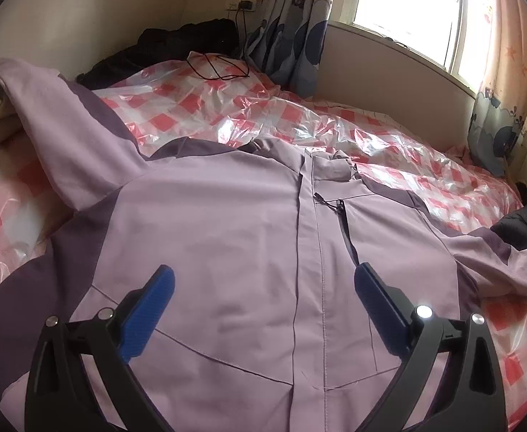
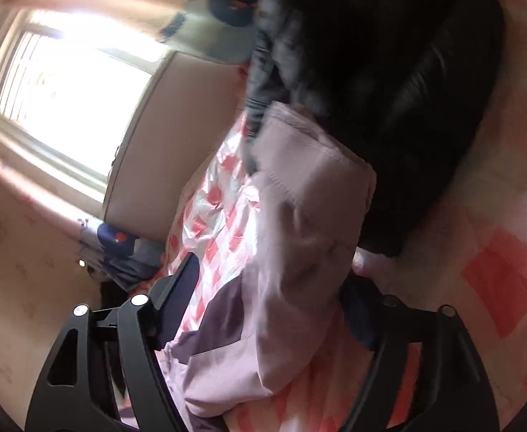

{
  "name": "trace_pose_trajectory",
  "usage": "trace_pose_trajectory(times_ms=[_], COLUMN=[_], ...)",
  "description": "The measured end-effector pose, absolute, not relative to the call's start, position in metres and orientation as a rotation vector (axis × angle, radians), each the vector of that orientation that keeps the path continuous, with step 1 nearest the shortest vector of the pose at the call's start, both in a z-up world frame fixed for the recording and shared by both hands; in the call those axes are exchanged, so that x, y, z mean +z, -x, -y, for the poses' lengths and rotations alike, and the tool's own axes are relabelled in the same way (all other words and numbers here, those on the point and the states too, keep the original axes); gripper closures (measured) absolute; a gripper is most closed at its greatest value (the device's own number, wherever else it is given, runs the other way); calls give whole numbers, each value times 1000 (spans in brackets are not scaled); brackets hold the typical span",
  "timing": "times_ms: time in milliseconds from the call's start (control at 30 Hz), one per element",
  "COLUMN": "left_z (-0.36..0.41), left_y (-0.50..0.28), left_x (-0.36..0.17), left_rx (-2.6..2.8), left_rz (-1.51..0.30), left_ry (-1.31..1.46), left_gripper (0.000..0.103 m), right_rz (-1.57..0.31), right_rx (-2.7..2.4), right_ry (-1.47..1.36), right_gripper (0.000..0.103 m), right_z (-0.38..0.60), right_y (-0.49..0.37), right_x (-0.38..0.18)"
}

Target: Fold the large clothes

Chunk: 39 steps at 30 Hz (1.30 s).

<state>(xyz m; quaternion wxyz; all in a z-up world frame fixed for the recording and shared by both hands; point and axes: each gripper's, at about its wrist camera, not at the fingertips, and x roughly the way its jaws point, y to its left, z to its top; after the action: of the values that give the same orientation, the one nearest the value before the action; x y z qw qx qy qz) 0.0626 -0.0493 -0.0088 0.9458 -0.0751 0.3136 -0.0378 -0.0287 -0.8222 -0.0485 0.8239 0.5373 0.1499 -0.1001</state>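
One lilac jacket of smooth woven cloth with dark purple panels lies front-up, zipped, on the bed's glossy red-checked plastic cover. Left hand-held gripper hovers above its chest, blue ribbed pads wide apart, empty. Right hand-held gripper straddles one sleeve beside a black puffy garment; grip cannot be told.
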Motion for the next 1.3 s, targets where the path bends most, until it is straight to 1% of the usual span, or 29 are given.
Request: trace_pose_trajectory(times_ms=[100,133,167,200,233,300,433,700,1000,1133,1300], left_z=[54,55,56,57,58,59,63,61,58,60,60], left_y=[-61,-60,-60,-59,-59,-58,-57,-56,-51,-47,-39], left_x=[-7,-7,-6,-6,-5,-5,-5,-4,-2,-4,6], left_rx=[-77,-85,-84,-83,-83,-72,-72,-72,-70,-104,-128], left_rz=[-627,-624,-622,-618,-615,-611,-608,-611,-603,-626,-609], left_ry=[129,120,116,110,105,87,63,88,126,178,196], left_gripper=[7,7,7,7,7,7,7,7,7,7,7], right_rz=[-320,-310,-301,-295,-293,-271,-236,-172,-176,-198,-219], right_rx=[-221,-217,-220,-221,-227,-239,-235,-144,3,65,126], right_ry=[-1176,-1180,-1174,-1164,-1152,-1126,-1074,-930,-792,-742,-688], right_gripper=[31,33,50,72,79,81,82,82,82,82,82], right_z=[828,828,828,828,827,826,818,781,695,644,571], right_y=[27,27,28,29,31,34,38,22,-42,-77,-127], right_x=[-63,-66,-68,-68,-67,-61,-39,33,110,138,173])
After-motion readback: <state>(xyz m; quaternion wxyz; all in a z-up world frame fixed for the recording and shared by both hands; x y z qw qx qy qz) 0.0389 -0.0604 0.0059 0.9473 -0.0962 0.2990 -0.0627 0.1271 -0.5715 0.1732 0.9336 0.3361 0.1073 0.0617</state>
